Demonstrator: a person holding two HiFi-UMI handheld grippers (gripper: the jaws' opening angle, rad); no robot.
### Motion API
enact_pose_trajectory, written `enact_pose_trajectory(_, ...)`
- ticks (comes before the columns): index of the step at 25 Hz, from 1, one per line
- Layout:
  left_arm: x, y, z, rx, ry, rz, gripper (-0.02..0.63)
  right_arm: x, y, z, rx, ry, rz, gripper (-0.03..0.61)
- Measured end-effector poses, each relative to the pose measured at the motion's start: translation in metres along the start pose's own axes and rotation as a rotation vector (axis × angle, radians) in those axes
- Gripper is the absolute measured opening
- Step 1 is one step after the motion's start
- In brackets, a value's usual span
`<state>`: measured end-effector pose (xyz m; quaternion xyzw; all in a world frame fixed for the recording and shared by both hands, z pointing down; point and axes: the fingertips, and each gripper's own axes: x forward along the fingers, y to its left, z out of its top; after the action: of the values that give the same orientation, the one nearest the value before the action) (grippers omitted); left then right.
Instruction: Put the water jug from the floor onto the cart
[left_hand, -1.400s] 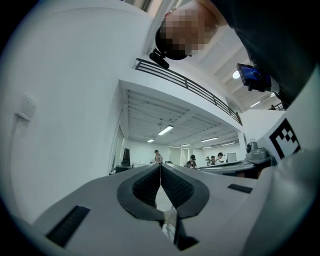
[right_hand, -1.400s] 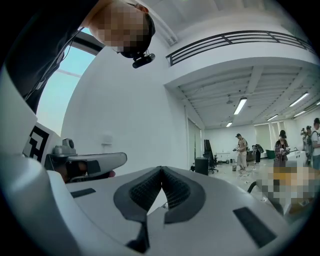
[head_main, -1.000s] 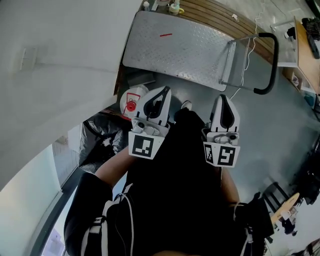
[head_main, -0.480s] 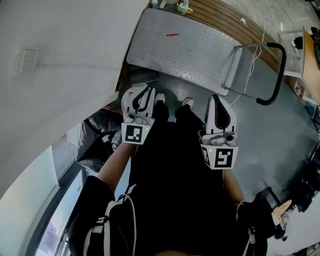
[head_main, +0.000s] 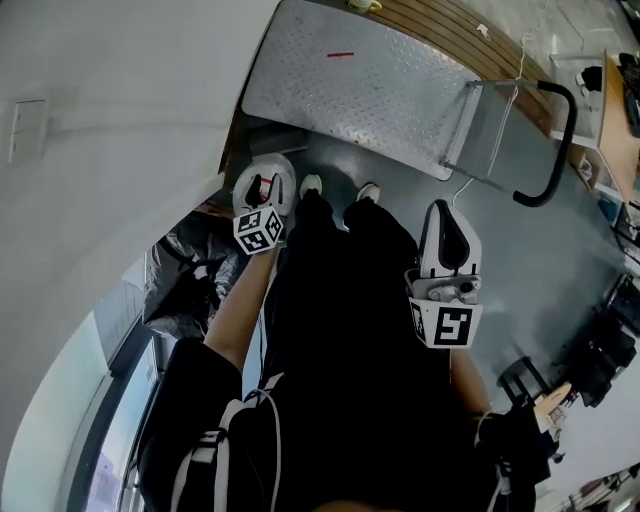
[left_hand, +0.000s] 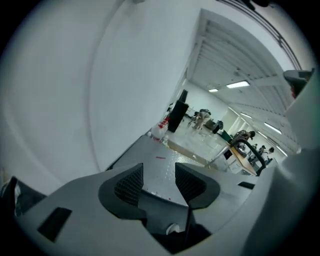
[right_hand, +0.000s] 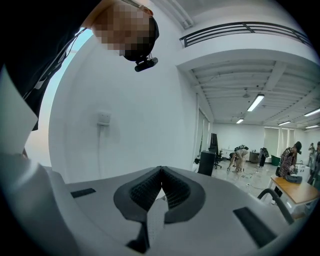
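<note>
The water jug (head_main: 284, 171), white with a red cap, stands on the grey floor beside the wall, just short of the cart's metal deck (head_main: 360, 85). My left gripper (head_main: 262, 192) hangs low right over the jug's top. Its jaws have just been opening, and in the left gripper view the left gripper (left_hand: 159, 181) stands open with only the cart deck (left_hand: 159, 161) showing through the gap. Whether it touches the jug is hidden. My right gripper (head_main: 446, 222) is held higher at the right; in the right gripper view the right gripper (right_hand: 161, 176) is shut on nothing.
The cart's black handle (head_main: 561, 140) rises at its right end. A black bag (head_main: 185, 270) lies by the curved white wall (head_main: 120, 120) at the left. The person's shoes (head_main: 311, 185) stand beside the jug. A desk (head_main: 620, 130) sits at the far right.
My left gripper has dropped down from waist height onto the jug by the wall, and its jaws have opened. The right gripper has shifted only slightly.
</note>
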<state>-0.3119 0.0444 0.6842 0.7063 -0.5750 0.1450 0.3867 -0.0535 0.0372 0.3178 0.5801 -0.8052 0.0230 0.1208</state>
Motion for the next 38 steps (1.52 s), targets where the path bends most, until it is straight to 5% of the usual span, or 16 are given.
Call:
enact_pose_trajectory(7,0.049,0.06,-0.096,-0.187,0.223,0.066,0.202,0.0,0.017,-0.012,0.015,0.045,0.01,0.014)
enact_pose_trajectory(20,0.099,0.133,-0.198,-0.691,0.349,0.256,0.214,0.016,0.029,-0.054,-0.015,0.118,0.0,0.014)
enact_pose_trajectory(31,0.148,0.155,-0.228,-0.759,0.39,0.292,0.211,0.008,0.018,-0.089,-0.022,0.176,-0.038,0.014)
enact_pose_trajectory(33,0.151,0.159,-0.225,-0.771,0.402,0.314,0.085,0.007,0.015,-0.09,-0.011,0.174,-0.045,0.014)
enact_pose_trajectory(38,0.133,0.149,-0.207,-0.828,0.367,0.273,0.064,-0.007,0.005,-0.076,-0.012,0.161,-0.058,0.014)
